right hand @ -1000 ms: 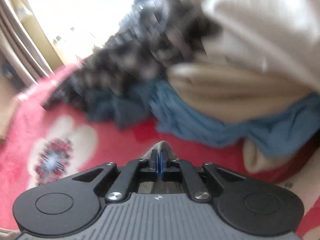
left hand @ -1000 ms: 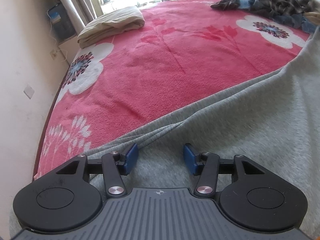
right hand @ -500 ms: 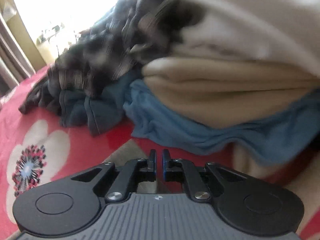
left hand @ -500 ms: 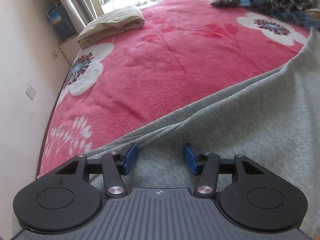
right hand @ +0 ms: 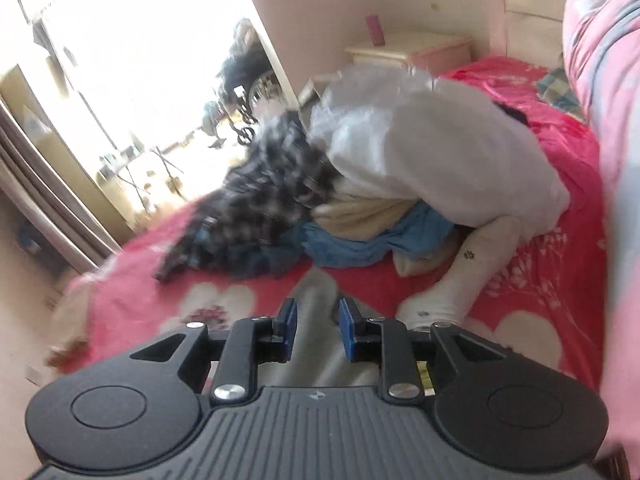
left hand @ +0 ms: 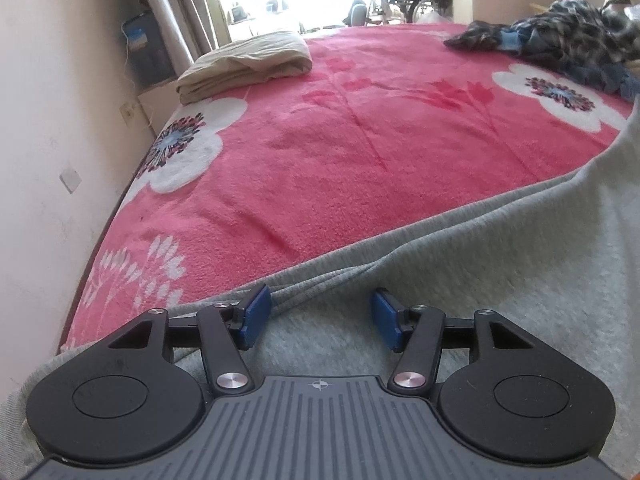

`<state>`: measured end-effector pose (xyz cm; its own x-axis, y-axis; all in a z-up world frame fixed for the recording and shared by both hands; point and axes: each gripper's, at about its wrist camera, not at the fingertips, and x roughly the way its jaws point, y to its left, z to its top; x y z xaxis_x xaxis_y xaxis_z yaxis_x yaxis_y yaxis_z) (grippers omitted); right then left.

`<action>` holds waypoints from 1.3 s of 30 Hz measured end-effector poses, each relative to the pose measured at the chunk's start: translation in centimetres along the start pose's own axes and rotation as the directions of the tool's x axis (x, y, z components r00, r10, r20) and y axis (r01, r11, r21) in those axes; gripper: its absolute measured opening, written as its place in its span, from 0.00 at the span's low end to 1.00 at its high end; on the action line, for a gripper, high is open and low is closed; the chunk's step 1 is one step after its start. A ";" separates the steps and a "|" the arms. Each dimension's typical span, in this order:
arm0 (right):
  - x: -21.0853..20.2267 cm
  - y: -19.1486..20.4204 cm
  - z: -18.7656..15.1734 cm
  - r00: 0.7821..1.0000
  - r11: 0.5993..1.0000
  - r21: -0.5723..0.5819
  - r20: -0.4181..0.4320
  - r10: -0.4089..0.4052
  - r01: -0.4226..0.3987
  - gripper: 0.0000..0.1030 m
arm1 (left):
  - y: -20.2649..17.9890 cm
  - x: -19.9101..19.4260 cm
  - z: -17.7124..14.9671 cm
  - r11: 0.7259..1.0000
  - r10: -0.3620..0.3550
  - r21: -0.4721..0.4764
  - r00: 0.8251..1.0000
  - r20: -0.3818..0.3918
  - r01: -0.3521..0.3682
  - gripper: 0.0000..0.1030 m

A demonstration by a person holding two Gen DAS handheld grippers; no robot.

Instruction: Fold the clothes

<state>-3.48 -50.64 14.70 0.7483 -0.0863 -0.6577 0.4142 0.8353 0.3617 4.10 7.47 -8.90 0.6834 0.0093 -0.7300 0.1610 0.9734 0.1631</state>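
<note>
A grey garment (left hand: 480, 280) lies spread on the pink flowered blanket (left hand: 360, 160). My left gripper (left hand: 320, 318) hovers low over its near edge. Its jaws are opening, and a ridge of grey cloth runs under the gap without either pad pressing on it. My right gripper (right hand: 318, 328) is above the far tip of the grey garment (right hand: 316, 300). Those jaws are also opening, and the pads are clear of the cloth. Beyond lies a pile: a dark plaid shirt (right hand: 256, 184), a white garment (right hand: 420, 152) and a blue garment (right hand: 352, 244).
A folded beige garment (left hand: 248, 64) lies at the bed's far left corner, close to the wall (left hand: 48, 160). White socks (right hand: 460, 280) lie right of the pile. A pink quilt (right hand: 600, 80) rises at the right, and a nightstand (right hand: 412, 50) stands behind.
The right gripper, shut on the grey cloth's tip a second ago, has opened, let it go, and risen back from the pile. The left jaws stand slightly wider; that hand stayed put.
</note>
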 end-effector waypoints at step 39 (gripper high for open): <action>16.9 -9.2 -5.0 0.998 0.958 0.283 -0.025 0.050 -0.041 0.05 | -1.1 0.7 0.3 0.994 0.086 -0.062 0.996 -0.013 -0.087 0.60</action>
<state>2.75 -57.05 -3.03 0.7549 -0.0306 -0.6552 0.5127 0.6504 0.5604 4.58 6.34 -9.37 0.6851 0.0959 -0.7221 0.0570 0.9812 0.1844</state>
